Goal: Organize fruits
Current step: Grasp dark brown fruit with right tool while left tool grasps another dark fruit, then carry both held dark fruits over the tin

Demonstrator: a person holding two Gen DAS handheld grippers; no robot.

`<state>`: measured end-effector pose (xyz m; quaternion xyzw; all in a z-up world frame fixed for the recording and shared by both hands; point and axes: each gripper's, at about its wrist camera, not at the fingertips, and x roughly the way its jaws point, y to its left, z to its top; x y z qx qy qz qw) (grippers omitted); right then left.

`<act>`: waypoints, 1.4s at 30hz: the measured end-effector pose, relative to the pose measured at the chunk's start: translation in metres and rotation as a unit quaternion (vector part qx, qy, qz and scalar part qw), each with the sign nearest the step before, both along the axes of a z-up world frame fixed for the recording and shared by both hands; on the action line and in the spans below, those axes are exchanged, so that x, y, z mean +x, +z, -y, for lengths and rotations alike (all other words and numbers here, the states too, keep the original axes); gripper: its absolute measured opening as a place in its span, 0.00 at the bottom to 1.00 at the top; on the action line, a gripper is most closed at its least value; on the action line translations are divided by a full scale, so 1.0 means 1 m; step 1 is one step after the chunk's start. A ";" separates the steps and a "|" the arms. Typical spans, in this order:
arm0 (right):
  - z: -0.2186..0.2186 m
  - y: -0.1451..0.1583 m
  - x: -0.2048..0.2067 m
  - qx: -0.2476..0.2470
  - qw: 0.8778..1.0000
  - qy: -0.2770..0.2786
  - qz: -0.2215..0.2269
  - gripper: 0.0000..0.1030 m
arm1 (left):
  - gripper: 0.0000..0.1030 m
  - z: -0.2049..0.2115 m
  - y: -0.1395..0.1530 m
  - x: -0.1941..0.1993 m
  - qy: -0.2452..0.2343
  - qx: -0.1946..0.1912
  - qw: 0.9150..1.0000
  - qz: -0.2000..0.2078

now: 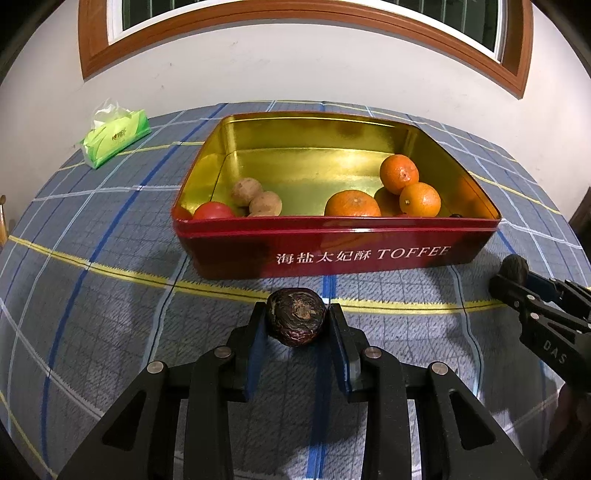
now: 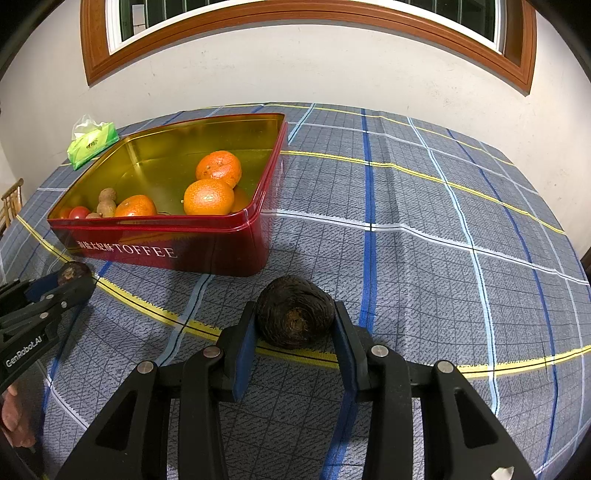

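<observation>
Nearest to me, my left hand-held gripper was clamped on a dark wrinkled fruit, its blue pads pressed against both sides, just above the plaid cloth on the desk. My right hand-held gripper held a second dark, rough-skinned fruit the same way, over the yellow stripe of the cloth. Each tool showed at the edge of the other's view: the right one at the far right, the left one at the far left, well apart.

Just beyond both sat the red toffee tin, open, its gold interior facing up and its near wall standing between the held fruits and the contents. Inside, three oranges were grouped at the right end, two of them touching. Two brown longans lay touching near the left, with a red tomato against the near wall at the left corner.

Farther left, apart from the tin, a green tissue pack lay on the cloth. Behind the desk rose a white wall with a wood-framed window.
</observation>
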<state>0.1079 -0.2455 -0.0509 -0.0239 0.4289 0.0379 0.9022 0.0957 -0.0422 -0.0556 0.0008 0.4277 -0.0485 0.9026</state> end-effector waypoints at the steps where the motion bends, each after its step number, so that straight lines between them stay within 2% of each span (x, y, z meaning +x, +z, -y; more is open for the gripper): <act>1: 0.000 0.000 0.000 -0.001 1.000 0.000 0.000 0.35 | 0.32 -0.001 0.001 -0.001 0.000 -0.001 1.000 0.001; 18: 0.002 0.004 -0.007 -0.001 1.000 0.000 0.005 0.34 | 0.32 -0.017 0.016 -0.005 0.005 -0.011 1.000 0.010; 24: 0.000 0.030 -0.015 0.014 1.000 0.009 0.027 0.34 | 0.32 -0.018 0.031 -0.005 -0.005 -0.027 0.999 0.026; 30: -0.010 0.057 -0.006 0.027 0.998 0.024 0.054 0.34 | 0.32 -0.021 0.049 0.003 -0.015 -0.037 0.998 0.051; 36: -0.031 0.063 0.015 0.029 0.997 0.047 0.053 0.34 | 0.32 -0.018 0.061 0.027 -0.008 -0.008 0.997 0.073; 42: -0.047 0.052 0.038 0.029 0.997 0.059 0.033 0.34 | 0.32 -0.018 0.054 0.057 -0.006 0.009 0.998 0.055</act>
